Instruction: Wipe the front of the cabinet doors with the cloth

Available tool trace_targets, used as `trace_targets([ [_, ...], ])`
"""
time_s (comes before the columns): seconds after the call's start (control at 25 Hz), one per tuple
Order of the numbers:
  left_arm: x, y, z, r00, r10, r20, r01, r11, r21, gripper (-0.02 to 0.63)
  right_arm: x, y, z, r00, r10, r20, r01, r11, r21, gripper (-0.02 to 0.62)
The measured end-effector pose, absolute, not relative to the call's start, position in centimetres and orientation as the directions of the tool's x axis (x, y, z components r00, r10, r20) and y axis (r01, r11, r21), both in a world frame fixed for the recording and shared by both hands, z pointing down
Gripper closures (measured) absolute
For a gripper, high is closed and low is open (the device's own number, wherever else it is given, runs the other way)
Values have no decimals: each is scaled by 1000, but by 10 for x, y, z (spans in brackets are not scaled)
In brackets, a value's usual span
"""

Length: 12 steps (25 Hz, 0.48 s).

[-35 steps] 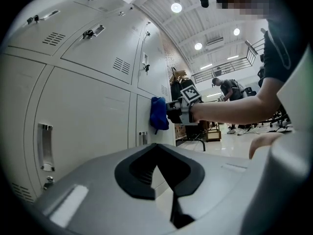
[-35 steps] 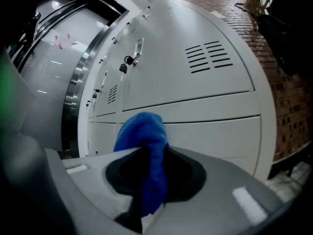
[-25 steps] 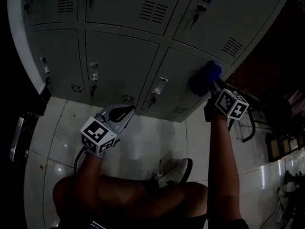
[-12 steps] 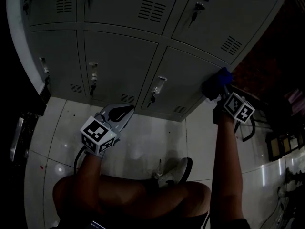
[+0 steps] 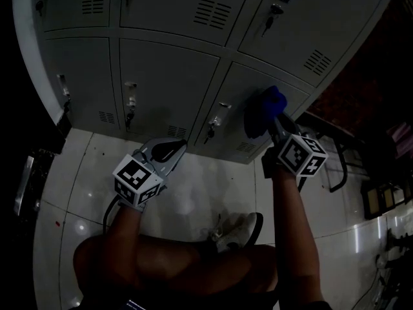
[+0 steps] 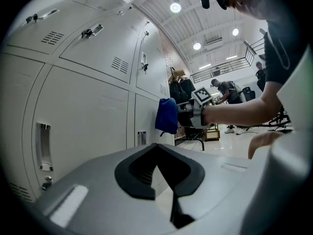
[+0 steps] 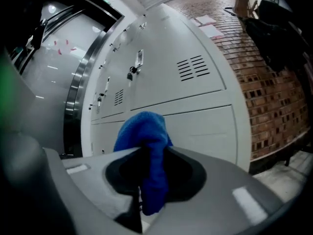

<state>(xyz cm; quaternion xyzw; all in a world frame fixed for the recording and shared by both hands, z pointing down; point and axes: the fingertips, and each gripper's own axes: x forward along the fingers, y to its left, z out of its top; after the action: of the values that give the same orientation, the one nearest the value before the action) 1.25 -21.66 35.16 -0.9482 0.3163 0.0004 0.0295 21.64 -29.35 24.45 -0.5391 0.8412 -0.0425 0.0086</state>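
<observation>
Grey metal cabinet doors (image 5: 161,82) fill the top of the head view, each with a small handle and lock. My right gripper (image 5: 274,123) is shut on a blue cloth (image 5: 264,112), which presses against the lower right door (image 5: 258,102). In the right gripper view the blue cloth (image 7: 146,151) hangs bunched between the jaws in front of the pale door (image 7: 195,126). My left gripper (image 5: 169,152) is shut and holds nothing, low by the bottom edge of the middle door. In the left gripper view the cloth (image 6: 167,115) shows against the doors to the right.
A pale tiled floor (image 5: 206,192) lies below the cabinets. The person's knees and a shoe (image 5: 235,232) are beneath the grippers. A brick wall (image 7: 274,97) stands right of the cabinet. A dark metal frame (image 5: 339,166) sits on the floor at the right.
The right gripper with the cloth slid right along the lower right door, then came back left and a little up. The left gripper has hardly moved.
</observation>
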Motion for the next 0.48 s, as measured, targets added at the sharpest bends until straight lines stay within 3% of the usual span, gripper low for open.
trace_targets([
  [0.48,8,-218,347,794,-606,-46,-608,-793,-38,606,118,-333,308,-514,-842,161,-857,511,-67,518],
])
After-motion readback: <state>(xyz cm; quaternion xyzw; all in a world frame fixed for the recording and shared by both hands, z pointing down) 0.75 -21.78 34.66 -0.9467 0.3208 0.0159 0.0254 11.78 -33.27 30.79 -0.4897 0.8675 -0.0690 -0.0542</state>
